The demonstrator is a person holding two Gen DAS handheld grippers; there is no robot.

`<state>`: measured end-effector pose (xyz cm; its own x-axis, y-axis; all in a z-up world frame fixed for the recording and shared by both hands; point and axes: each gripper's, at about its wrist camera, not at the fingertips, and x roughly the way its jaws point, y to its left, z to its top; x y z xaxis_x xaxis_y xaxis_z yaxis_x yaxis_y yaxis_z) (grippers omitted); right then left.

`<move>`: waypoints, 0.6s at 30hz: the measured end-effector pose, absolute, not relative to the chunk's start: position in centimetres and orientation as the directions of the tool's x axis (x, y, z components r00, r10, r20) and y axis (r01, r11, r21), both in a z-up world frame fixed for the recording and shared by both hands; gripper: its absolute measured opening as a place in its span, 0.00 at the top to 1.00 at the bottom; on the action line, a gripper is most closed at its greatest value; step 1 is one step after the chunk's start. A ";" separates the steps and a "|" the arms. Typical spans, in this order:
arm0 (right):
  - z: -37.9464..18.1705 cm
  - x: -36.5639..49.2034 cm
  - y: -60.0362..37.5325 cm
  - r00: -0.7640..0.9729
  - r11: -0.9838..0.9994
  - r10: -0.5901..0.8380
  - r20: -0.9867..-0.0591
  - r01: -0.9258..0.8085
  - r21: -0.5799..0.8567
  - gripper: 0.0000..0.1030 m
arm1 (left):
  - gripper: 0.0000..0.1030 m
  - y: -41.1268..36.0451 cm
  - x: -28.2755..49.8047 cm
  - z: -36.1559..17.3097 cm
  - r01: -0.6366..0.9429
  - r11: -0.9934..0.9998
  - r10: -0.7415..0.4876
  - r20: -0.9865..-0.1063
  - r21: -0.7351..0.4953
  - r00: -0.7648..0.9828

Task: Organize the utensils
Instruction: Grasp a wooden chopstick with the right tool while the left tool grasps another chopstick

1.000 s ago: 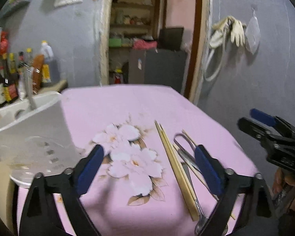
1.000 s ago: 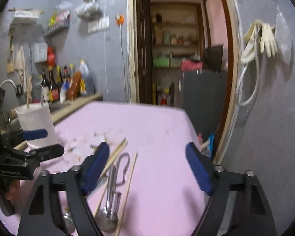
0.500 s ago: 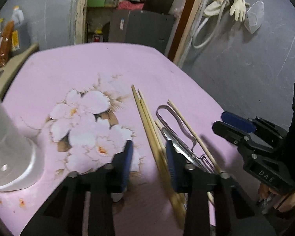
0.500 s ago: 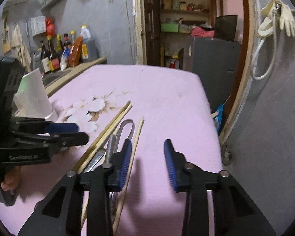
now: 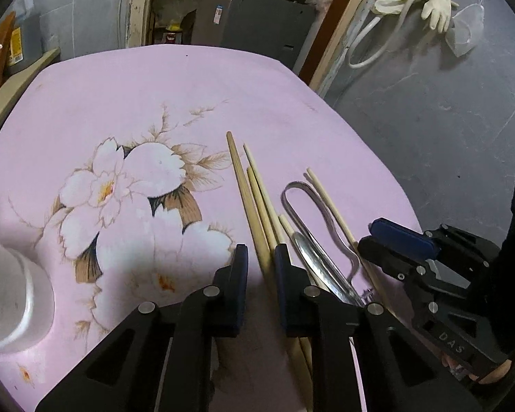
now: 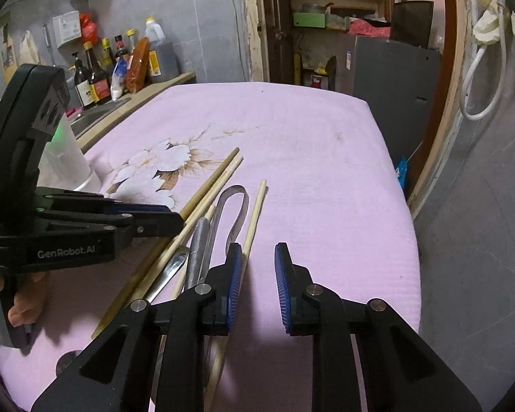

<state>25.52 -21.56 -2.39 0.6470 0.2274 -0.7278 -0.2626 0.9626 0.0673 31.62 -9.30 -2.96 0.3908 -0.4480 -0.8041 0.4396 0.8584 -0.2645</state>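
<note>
A: Where do the utensils lie?

B: On the pink flowered tabletop (image 5: 175, 89), bunched together: wooden chopsticks (image 5: 249, 202), a looped metal utensil (image 5: 312, 213) and what may be a spoon handle (image 6: 198, 240), though that part is hard to read.

A: And the left claw (image 5: 261, 261)?

B: Its jaws have just been closing, and a narrow gap remains. One chopstick runs up through that gap, but the pads are not pressing it.

A: The right claw (image 6: 259, 267)?

B: Also just narrowed, still parted, nothing between the pads. A single chopstick (image 6: 254, 216) lies just beside its left finger. A white cup (image 5: 7, 295) stands at the left.
</note>
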 end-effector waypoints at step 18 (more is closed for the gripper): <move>-3.2 28.9 -19.2 0.592 0.956 0.142 -0.793 -0.291 -0.046 0.83 | 0.92 -9.3 34.2 -2.5 0.389 0.876 -0.421 -0.843 -0.284 0.334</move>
<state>28.95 -19.20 -3.25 0.5921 0.1420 -0.7932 -0.2909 0.9556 -0.0461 34.23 -9.29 -2.46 0.3340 -0.4214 -0.8432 0.3888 0.8764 -0.2840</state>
